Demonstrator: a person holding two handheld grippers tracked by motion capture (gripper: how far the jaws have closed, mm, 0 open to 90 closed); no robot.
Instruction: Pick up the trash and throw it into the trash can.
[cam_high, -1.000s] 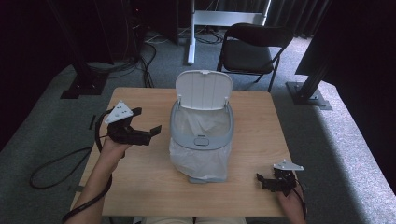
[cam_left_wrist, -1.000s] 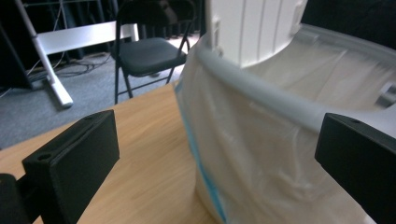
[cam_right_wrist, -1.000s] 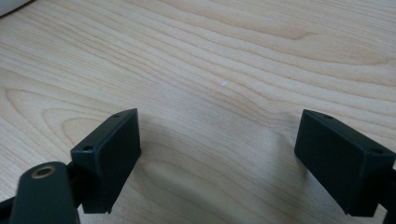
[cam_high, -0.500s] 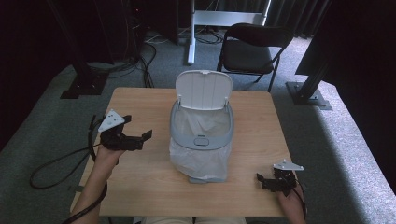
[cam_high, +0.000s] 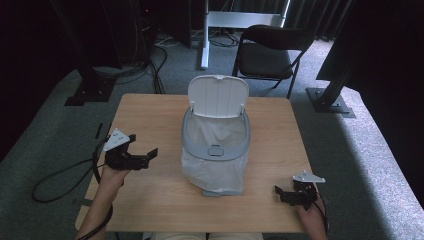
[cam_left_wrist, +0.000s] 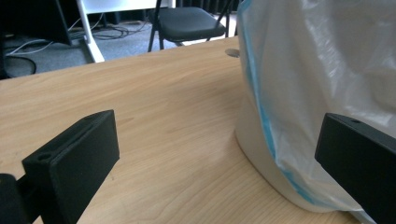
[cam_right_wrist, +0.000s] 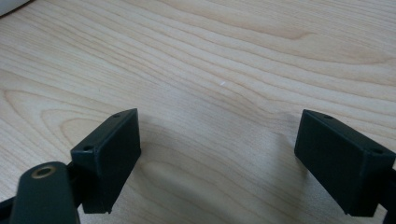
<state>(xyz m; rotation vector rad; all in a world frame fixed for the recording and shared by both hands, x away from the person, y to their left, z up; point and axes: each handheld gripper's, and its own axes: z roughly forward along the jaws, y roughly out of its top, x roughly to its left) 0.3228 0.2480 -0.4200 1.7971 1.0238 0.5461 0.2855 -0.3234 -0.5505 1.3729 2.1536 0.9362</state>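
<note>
A small grey bin (cam_high: 216, 150) with a white plastic bag liner stands at the middle of the wooden table (cam_high: 150, 115), its white lid (cam_high: 217, 96) flipped up at the back. My left gripper (cam_high: 145, 150) is open at the table's left side, pointing toward the bin, a short gap away. In the left gripper view the bagged bin wall (cam_left_wrist: 308, 93) rises just past the right jaw. My right gripper (cam_high: 281, 192) is open near the front right corner, low over bare wood (cam_right_wrist: 210, 70), with nothing between its jaws.
A black folding chair (cam_high: 270, 55) and a white stand base (cam_high: 240, 20) sit behind the table. Black cables (cam_high: 60, 175) trail on the grey carpet at the left. Dark posts with foot plates (cam_high: 330, 100) stand on both sides.
My left gripper has drawn back from the bin toward the table's left front and dropped lower. The right gripper and the bin have stayed put.
</note>
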